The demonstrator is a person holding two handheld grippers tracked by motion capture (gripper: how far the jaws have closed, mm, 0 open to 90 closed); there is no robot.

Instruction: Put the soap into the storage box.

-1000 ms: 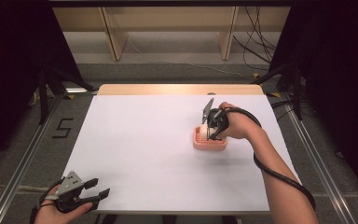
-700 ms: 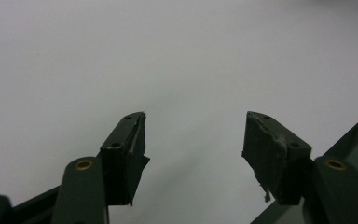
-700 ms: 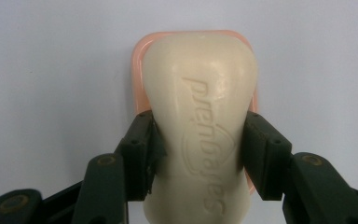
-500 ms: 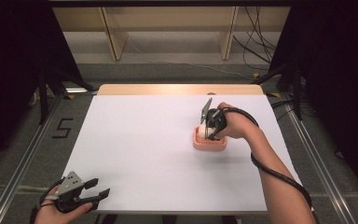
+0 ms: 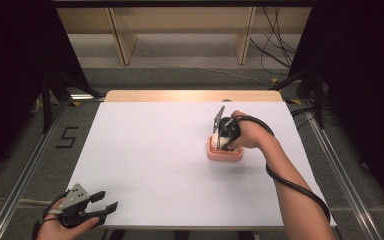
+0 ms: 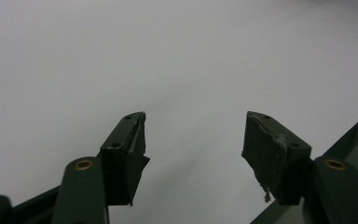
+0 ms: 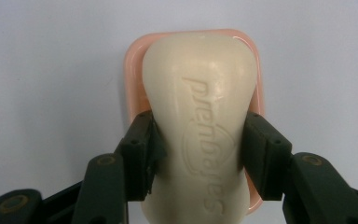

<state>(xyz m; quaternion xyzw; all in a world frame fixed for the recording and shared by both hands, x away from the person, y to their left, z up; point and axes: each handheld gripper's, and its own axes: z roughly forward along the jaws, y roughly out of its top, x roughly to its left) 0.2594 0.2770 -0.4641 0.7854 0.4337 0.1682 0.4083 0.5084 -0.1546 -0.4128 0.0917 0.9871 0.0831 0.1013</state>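
Right gripper [image 5: 222, 136] right of centre in high view, pointing down over pink soap dish [image 5: 224, 154] on white table [image 5: 150, 150]. In right gripper view, jaws clamped on both sides of cream soap bar [image 7: 205, 135]; bar fills middle of frame, dish rim showing around it, embossed lettering on top. Left gripper [image 5: 101, 209] at lower left of high view, near table edge, jaws apart, nothing between them.

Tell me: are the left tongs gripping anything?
No: in the left gripper view the left tongs stand open over the bare white table, with nothing between them.
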